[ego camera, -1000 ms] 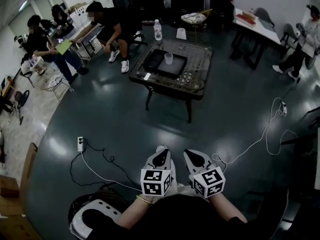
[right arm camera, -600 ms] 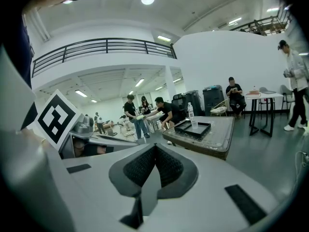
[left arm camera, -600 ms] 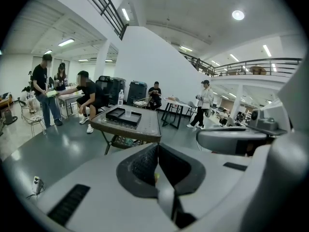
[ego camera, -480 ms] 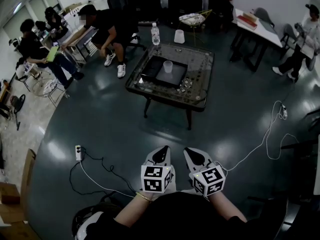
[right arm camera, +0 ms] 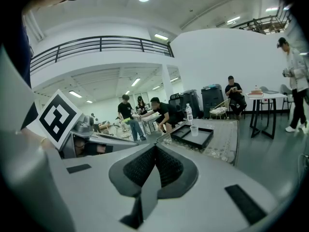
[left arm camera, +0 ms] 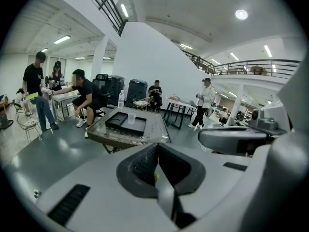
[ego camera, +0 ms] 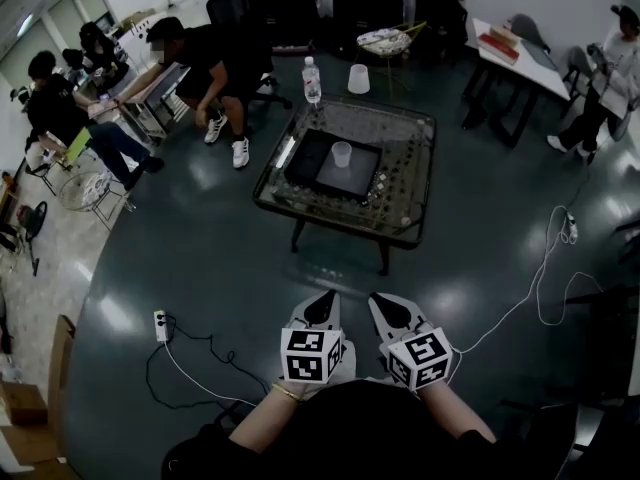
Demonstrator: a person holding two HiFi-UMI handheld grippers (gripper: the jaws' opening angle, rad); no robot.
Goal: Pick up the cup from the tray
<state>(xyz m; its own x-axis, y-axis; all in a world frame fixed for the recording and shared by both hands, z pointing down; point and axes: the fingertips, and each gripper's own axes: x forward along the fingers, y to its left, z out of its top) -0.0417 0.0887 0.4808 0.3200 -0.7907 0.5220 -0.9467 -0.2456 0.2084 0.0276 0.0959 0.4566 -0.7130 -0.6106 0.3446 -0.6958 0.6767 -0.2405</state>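
A small translucent cup (ego camera: pixel 342 154) stands upright in a black tray (ego camera: pixel 336 164) on a glass-topped low table (ego camera: pixel 408 182), far ahead of me. The cup (left arm camera: pixel 131 118) and tray (left arm camera: pixel 126 123) show small in the left gripper view, and the cup (right arm camera: pixel 194 130) on its tray (right arm camera: pixel 195 135) in the right gripper view. My left gripper (ego camera: pixel 321 301) and right gripper (ego camera: pixel 385 303) are held side by side close to my body, well short of the table. Both have their jaws shut with nothing between them.
A water bottle (ego camera: pixel 312 80) stands at the table's far edge and a white cup (ego camera: pixel 359 78) on the floor beyond. Seated people (ego camera: pixel 215 58) are at the left, more at the back and right. A white cable (ego camera: pixel 530 288) and a power strip (ego camera: pixel 161 326) lie on the floor.
The table with tray and cup has come nearer and now sits more centred in the head view. Both grippers stay side by side, shut.
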